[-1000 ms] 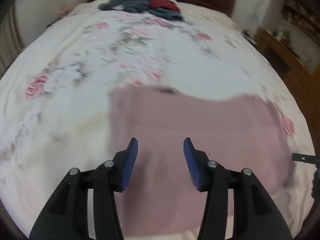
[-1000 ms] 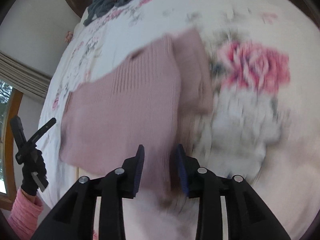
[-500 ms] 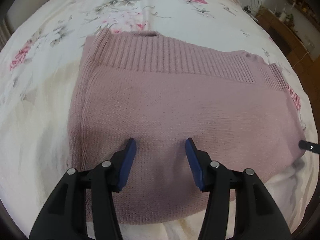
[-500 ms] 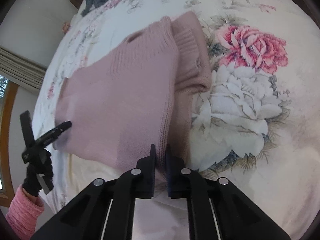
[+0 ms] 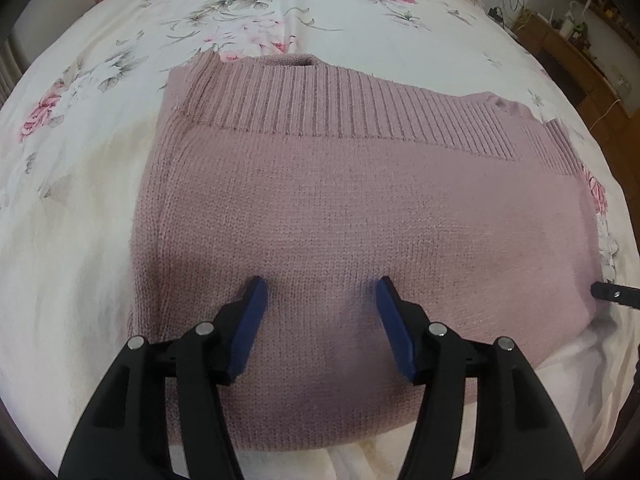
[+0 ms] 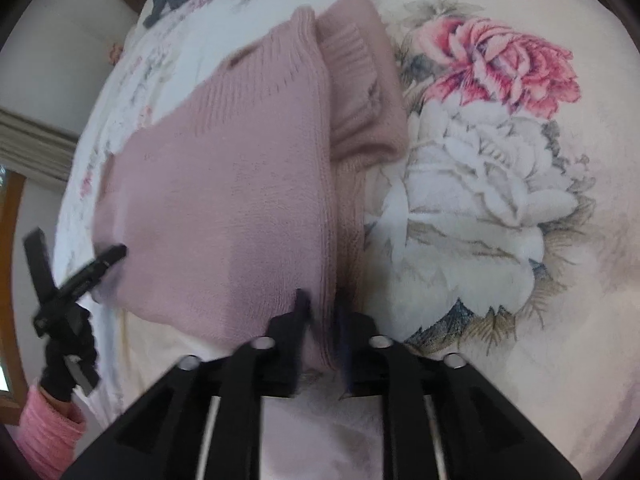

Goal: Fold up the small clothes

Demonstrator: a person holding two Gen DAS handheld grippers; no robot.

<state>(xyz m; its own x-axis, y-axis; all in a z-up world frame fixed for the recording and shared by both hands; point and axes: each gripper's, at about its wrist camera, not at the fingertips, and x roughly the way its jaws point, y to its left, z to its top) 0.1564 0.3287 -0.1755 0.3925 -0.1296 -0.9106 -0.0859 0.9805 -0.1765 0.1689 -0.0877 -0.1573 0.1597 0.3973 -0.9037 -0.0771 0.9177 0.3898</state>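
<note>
We saw a pink sweater (image 5: 360, 216) of soft, matt knitted wool-like yarn, fine stitches over the body and coarser ribbing along one edge (the ribs stood out clearly). It lay on a bed sheet (image 5: 100, 208) of smooth, thin printed cloth with a faint sheen. The left tool (image 5: 320, 312) had matt black plastic arms, dull blue pads that looked rubbery, and small bright metal pins. The right tool (image 6: 322, 312) was of the same matt black plastic with shiny metal pins. A fuzzy pink knit sleeve (image 6: 50, 428) met a black cloth glove (image 6: 66, 364). The cabinet (image 5: 576, 60) looked like dark polished wood.
</note>
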